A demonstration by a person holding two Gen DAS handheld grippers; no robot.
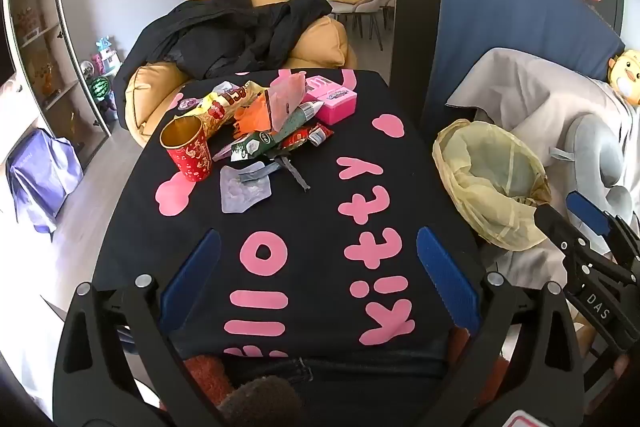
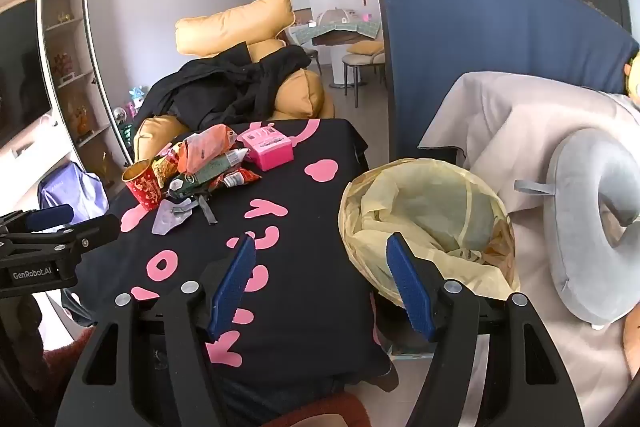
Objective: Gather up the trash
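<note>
Right now I have both tools hovering over the black tablecloth: my left gripper stands fully spread with nothing between its pads, and my right gripper is just as wide and empty. The trash pile sits at eleven o'clock in the left view, a red paper cup touching its near-left side and a pink box behind it. The yellow-lined bin waits at one o'clock off the table's right edge, a grey neck pillow just beyond it.
</note>
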